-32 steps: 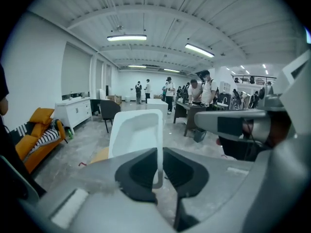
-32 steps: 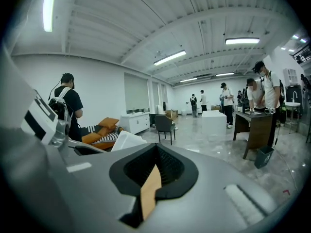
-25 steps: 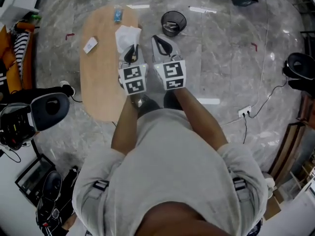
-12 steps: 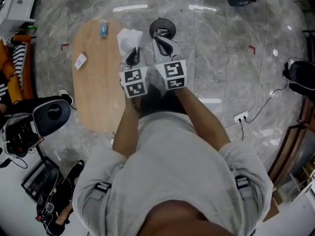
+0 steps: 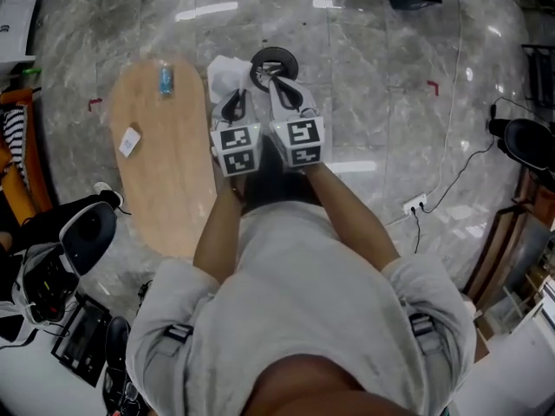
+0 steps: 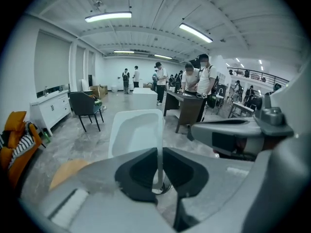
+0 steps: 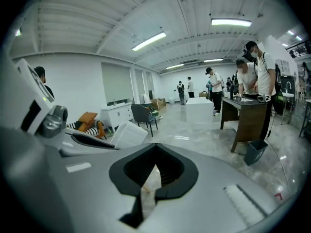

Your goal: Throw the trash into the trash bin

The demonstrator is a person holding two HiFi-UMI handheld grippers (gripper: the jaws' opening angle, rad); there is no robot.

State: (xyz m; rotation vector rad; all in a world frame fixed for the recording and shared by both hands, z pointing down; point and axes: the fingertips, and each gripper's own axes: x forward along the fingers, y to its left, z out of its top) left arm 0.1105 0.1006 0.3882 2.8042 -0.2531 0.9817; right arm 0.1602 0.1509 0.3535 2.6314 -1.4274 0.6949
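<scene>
Head view: left gripper (image 5: 232, 102) and right gripper (image 5: 285, 87) hang near the black trash bin (image 5: 273, 60), nothing dropped yet; 2 items (image 5: 165, 79) lie on the wooden table (image 5: 169, 189).

Left gripper view: jaws clamp a white plastic tray (image 6: 133, 130) by its wall.

Right gripper view: jaws pinch a pale scrap (image 7: 150, 181), possibly paper.

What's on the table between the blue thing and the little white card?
Nothing. In the head view, only bare wood of the table lies between the blue thing and the white card.
</scene>
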